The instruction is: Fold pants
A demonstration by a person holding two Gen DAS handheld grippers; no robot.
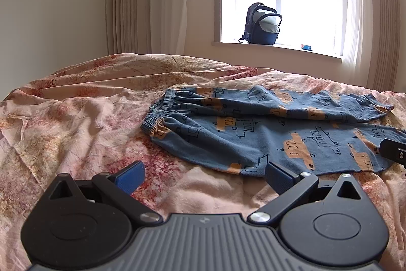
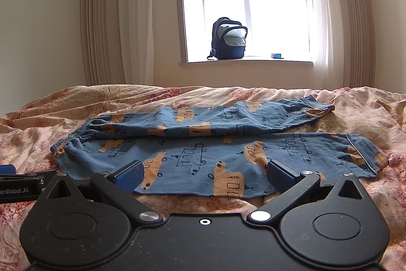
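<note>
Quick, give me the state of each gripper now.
Left gripper: jaws wide open, holding nothing, above the bedspread near the pants.
Right gripper: jaws wide open, holding nothing, over the near edge of the pants.

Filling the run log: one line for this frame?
stage: pre-grasp | pants: flat on bed, unfolded | left gripper: open, empty | right gripper: open, empty

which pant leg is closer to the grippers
The lower leg of the pants, lying flat along the near edge with its cuff at right; the other leg lies behind it, toward the window.
</note>
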